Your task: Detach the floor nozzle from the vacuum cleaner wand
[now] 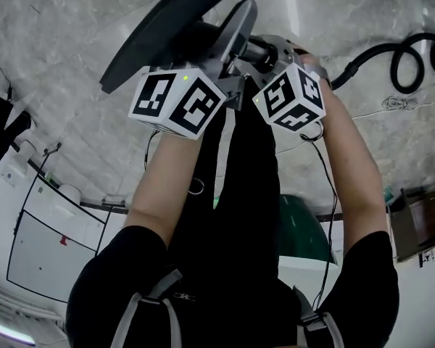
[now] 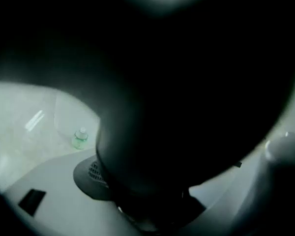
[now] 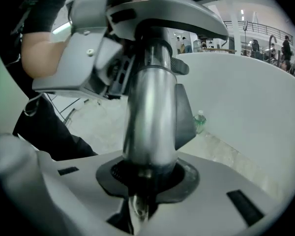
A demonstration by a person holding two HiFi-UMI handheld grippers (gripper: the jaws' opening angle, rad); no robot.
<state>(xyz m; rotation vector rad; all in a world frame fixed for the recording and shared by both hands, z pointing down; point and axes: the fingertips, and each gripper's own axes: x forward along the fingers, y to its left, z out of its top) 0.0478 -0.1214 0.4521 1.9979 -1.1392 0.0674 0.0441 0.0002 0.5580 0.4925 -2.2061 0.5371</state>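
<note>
Over marble floor [image 1: 65, 42], our left gripper [image 2: 152, 200] clamps the floor nozzle [image 1: 167, 27] at eleven o'clock, our right gripper [image 3: 142, 195] pinches the wand [image 3: 150, 122], and we fear smooth metal slipping under a crooked pull.

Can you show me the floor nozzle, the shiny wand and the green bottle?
floor nozzle [image 1: 167, 27], head view, its dark underside.
wand [image 3: 150, 117], right gripper view, middle of tube.
green bottle [image 3: 200, 123], right gripper view, its body.
</note>
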